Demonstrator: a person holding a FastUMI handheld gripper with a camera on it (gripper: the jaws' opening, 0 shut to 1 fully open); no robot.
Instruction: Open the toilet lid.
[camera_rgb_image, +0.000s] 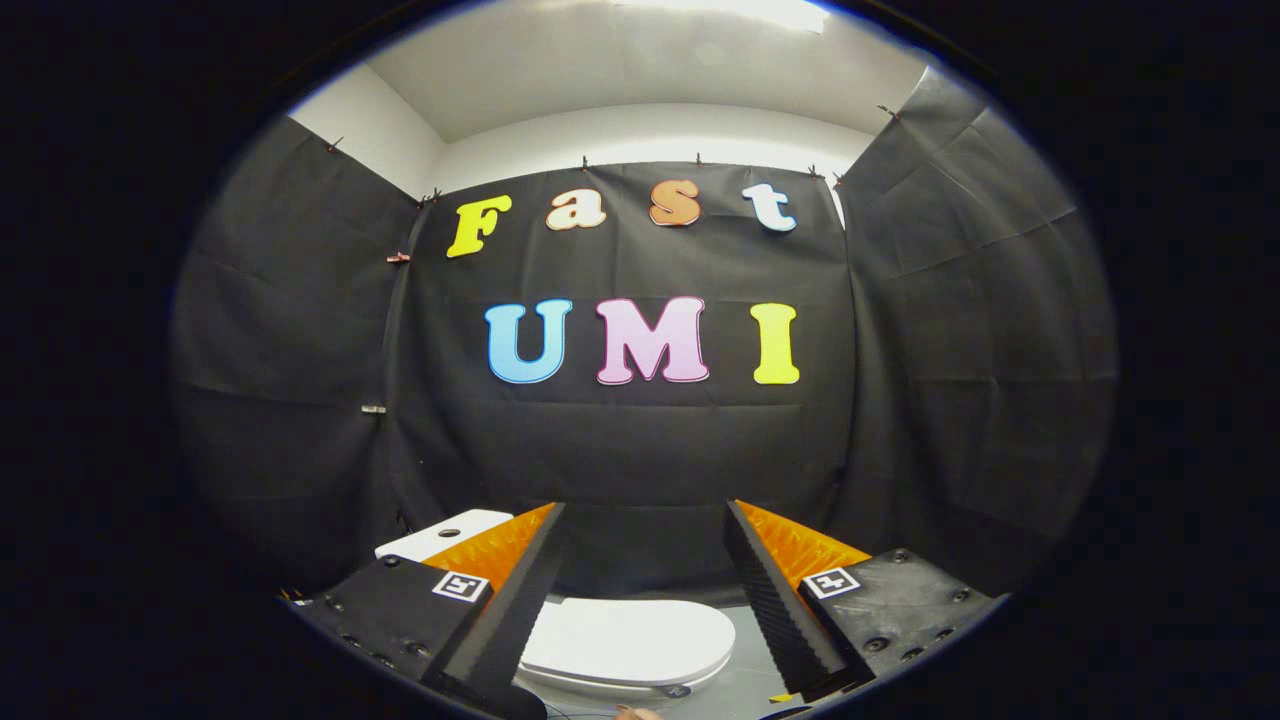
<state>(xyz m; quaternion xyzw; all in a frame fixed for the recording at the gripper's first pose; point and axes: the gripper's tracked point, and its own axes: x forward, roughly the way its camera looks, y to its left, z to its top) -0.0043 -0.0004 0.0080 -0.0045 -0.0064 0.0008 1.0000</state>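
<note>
Gripper (645, 560): fingers spread wide, nothing between them, held high above the toilet | Lid (630, 640): down flat on the bowl, low between the fingers and well short of them | Tank (445, 532): beyond the left finger | Judgement: wide spread probably readies a grip on the lid's front edge; approach not yet made

The gripper (645, 520) hangs with fingers spread wide, touching nothing; the closed white toilet lid (630, 640) lies below, between them, the cistern (445, 533) behind it.
</note>
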